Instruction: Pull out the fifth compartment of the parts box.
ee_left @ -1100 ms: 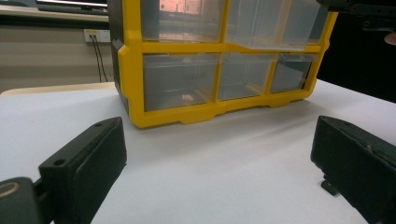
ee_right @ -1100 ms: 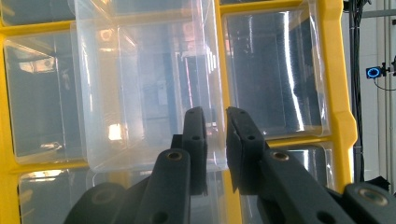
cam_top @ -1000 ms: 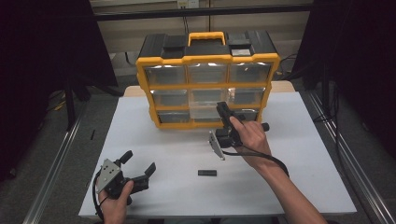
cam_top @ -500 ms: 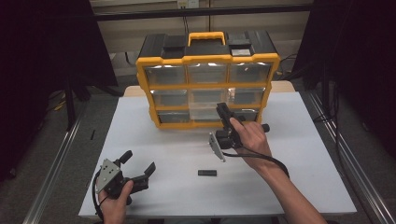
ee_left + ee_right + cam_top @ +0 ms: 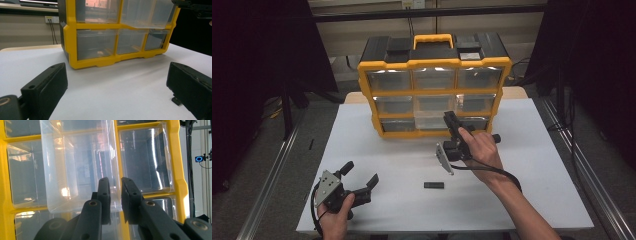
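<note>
The right gripper [image 5: 452, 121] pinches its fingers [image 5: 103, 192] on the front wall of a clear plastic drawer [image 5: 80, 167], which sticks out from the middle column of the yellow-and-black plastic drawer cabinet [image 5: 434, 85] (3 rows of 3 drawers) at the far side of the white tabletop [image 5: 532, 165]. The left gripper [image 5: 362, 175] rests low at the near left corner, fingers [image 5: 47, 85] spread wide around nothing. A small black rectangular block [image 5: 433, 185] lies between both hands.

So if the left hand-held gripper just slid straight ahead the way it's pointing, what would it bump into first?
Probably the yellow drawer cabinet: the left hand-held gripper points over bare white table at its bottom row of clear drawers. Nothing seems to lie between, though depth is hard to judge.
</note>
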Available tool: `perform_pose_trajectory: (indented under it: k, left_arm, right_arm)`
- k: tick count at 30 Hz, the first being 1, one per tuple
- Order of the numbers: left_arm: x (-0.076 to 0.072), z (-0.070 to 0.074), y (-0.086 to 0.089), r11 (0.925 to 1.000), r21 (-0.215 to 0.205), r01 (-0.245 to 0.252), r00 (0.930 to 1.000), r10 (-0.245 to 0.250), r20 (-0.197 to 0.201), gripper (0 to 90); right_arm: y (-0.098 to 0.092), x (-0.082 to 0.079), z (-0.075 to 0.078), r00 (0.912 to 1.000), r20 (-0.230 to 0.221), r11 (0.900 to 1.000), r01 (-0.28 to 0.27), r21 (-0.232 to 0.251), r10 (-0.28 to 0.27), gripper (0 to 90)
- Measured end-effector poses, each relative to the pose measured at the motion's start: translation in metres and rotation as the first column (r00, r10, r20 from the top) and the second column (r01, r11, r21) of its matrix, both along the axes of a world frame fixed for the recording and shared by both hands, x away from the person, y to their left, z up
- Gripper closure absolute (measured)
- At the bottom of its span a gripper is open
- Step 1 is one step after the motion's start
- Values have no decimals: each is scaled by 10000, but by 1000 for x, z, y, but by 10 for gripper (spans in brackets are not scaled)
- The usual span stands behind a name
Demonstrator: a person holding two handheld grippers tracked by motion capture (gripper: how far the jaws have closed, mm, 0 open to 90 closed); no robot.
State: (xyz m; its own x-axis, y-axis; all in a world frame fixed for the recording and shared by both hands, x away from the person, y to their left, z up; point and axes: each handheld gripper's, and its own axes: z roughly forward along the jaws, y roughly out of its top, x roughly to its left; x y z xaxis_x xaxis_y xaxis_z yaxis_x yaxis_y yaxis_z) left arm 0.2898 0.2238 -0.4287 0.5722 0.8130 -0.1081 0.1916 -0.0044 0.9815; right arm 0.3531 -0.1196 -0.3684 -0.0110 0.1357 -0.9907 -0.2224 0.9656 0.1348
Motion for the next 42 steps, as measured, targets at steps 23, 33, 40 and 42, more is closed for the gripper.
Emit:
perform_pose_trajectory:
  k: [23, 33, 40, 42]
  left_arm:
    - [0, 0, 0, 9999, 101, -14, 10000, 14, -15, 36]
    - [0, 0, 0, 9999, 152, -22, 10000, 22, -5, 36]
    - [0, -1, 0, 9999, 160, -14, 10000, 15, -16, 36]
    - [0, -1, 0, 9999, 129, -14, 10000, 15, -44, 36]
  right_arm:
    - [1, -7, -2, 9999, 53, 9999, -128, 110, 127, 784]
    - [0, -10, -2, 9999, 60, 9998, -143, 123, 142, 783]
    - [0, -12, -2, 9998, 67, 9997, -178, 158, 177, 783]
    - [-1, -13, -2, 9997, 78, 9997, -223, 129, 222, 783]
